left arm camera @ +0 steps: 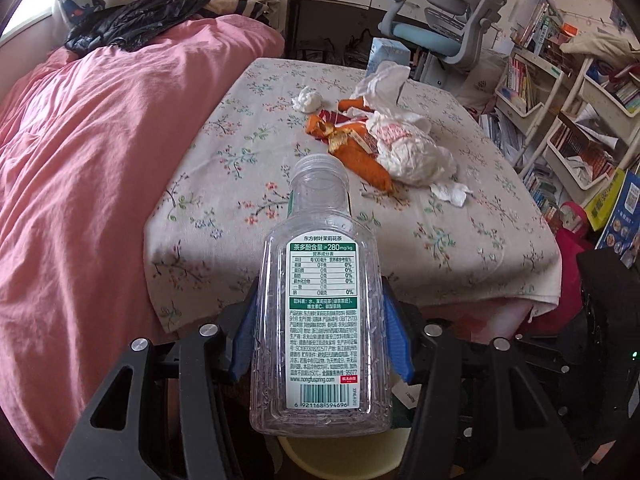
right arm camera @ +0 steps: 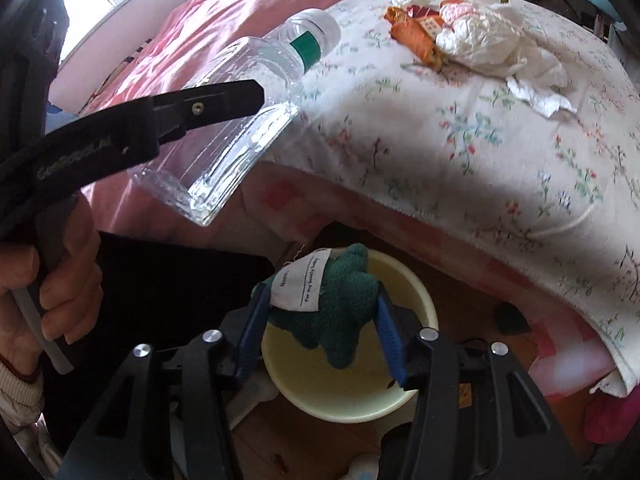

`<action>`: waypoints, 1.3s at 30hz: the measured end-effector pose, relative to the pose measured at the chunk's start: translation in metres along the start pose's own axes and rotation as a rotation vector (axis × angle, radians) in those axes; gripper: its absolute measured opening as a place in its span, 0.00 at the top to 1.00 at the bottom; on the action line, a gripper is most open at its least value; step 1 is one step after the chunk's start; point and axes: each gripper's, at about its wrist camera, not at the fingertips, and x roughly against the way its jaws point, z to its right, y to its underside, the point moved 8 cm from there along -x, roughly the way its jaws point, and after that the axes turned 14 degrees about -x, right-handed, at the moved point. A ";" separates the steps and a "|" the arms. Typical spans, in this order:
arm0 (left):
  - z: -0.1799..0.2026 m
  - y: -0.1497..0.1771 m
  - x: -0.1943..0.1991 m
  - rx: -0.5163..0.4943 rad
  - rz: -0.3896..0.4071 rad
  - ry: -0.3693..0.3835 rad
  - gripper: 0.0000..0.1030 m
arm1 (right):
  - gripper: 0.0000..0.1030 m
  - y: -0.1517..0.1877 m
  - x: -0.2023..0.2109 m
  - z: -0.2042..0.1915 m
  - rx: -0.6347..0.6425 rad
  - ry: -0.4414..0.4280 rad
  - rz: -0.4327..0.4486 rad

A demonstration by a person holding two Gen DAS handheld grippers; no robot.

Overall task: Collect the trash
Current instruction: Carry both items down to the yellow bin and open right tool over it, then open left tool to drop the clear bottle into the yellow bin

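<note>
A clear empty plastic bottle (left arm camera: 320,320) with a green and white label sits between the blue pads of my left gripper (left arm camera: 320,292), which is shut on it. The same bottle (right arm camera: 240,120) appears in the right wrist view with a black left finger (right arm camera: 224,100) across it. My right gripper (right arm camera: 320,292) is shut on a green knitted toy (right arm camera: 344,320) with a white tag, directly above a pale yellow bin (right arm camera: 340,408). The bin's rim (left arm camera: 304,456) shows below the bottle. On the floral bedsheet (left arm camera: 280,140) lie orange wrappers (left arm camera: 360,160), a crumpled white bag (left arm camera: 412,152) and a tissue ball (left arm camera: 307,99).
A pink duvet (left arm camera: 100,160) covers the bed's left side. A grey and blue desk chair (left arm camera: 452,20) and crowded bookshelves (left arm camera: 560,120) stand beyond the bed. A person's hand (right arm camera: 60,288) grips the left handle. The bin stands on a wooden floor (right arm camera: 300,440) at the bed's foot.
</note>
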 end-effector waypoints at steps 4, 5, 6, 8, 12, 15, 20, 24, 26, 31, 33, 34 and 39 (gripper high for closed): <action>0.014 0.016 0.000 -0.027 -0.024 0.009 0.49 | 0.40 -0.001 -0.002 0.011 -0.025 0.049 0.012; 0.018 0.020 0.000 -0.032 -0.029 0.011 0.49 | 0.38 -0.003 0.000 0.015 -0.039 0.054 0.025; 0.021 0.024 0.000 -0.037 -0.035 0.014 0.49 | 0.38 -0.007 0.003 0.020 -0.058 0.060 0.046; 0.028 0.033 0.001 -0.051 -0.044 0.015 0.49 | 0.36 -0.015 0.013 0.031 -0.107 0.072 0.100; 0.041 0.049 0.001 -0.081 -0.080 0.040 0.49 | 0.35 -0.024 0.030 0.050 -0.212 0.056 0.187; 0.051 0.063 -0.003 -0.103 -0.133 0.065 0.48 | 0.35 -0.029 0.038 0.059 -0.271 0.031 0.241; 0.067 0.078 -0.003 -0.157 -0.171 0.087 0.44 | 0.33 -0.038 0.048 0.071 -0.317 0.002 0.290; 0.064 0.074 0.002 -0.152 -0.144 0.066 0.39 | 0.33 -0.033 0.056 0.071 -0.327 -0.005 0.311; 0.059 0.072 0.002 -0.124 -0.131 0.062 0.38 | 0.33 -0.031 0.059 0.073 -0.327 -0.007 0.320; 0.043 0.066 0.007 -0.054 -0.093 0.032 0.38 | 0.33 -0.029 0.059 0.073 -0.327 -0.005 0.330; 0.036 0.063 0.009 -0.025 -0.075 0.020 0.38 | 0.33 -0.030 0.059 0.072 -0.324 -0.004 0.330; 0.033 0.063 0.010 -0.010 -0.069 0.018 0.38 | 0.32 -0.030 0.058 0.072 -0.323 -0.004 0.328; 0.022 0.061 0.008 0.036 -0.064 -0.004 0.38 | 0.32 -0.030 0.056 0.070 -0.318 -0.003 0.320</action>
